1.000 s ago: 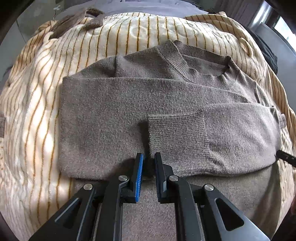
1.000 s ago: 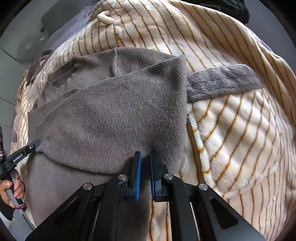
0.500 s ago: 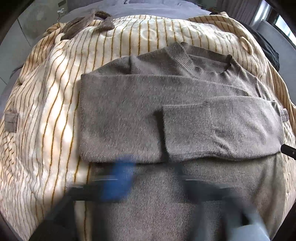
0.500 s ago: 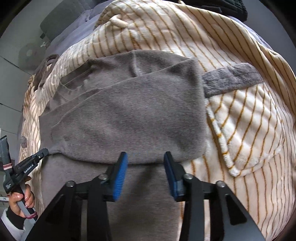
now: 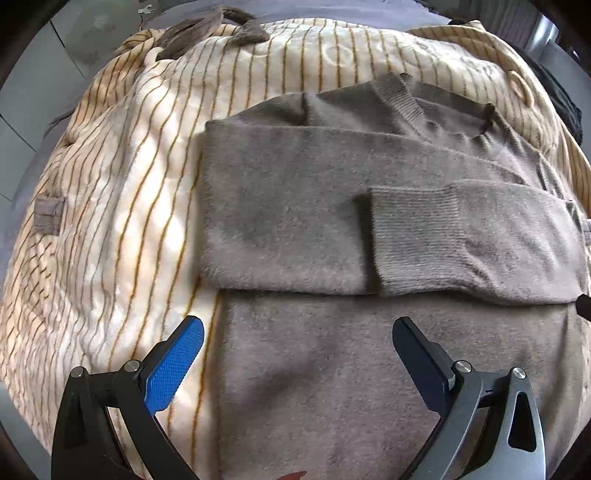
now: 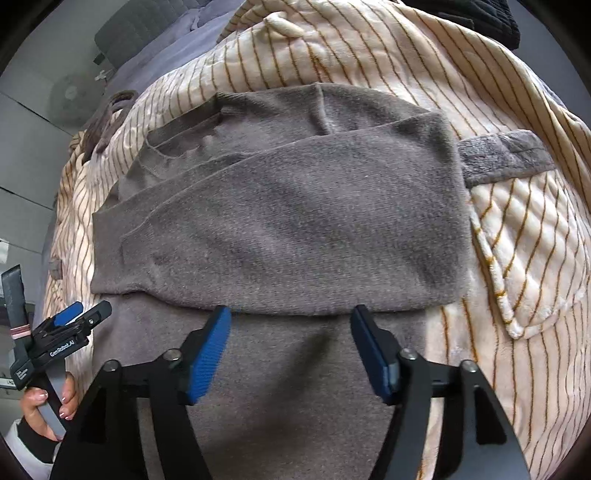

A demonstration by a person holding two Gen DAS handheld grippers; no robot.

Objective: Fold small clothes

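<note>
A: Where's the sweater (image 5: 295, 206)?

B: Centre of both views, on the striped blanket (image 5: 110, 206), sleeves crossed over the chest, lower body flat toward the bottom of the frame.

A: And the tongs?

B: Left tongs (image 5: 297, 339) gape wide, empty. Right tongs (image 6: 290, 325) are opening, nothing between them.

A: Next?

B: Probably pinch the hem at both bottom corners evenly and lift it over the sleeves without dragging them.

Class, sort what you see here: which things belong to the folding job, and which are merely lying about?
Part of the job:
grey sweater
left gripper, open
right gripper, jaws opening, nothing pinched between them

Lying about:
striped blanket
grey strap
black cloth
fan
</note>
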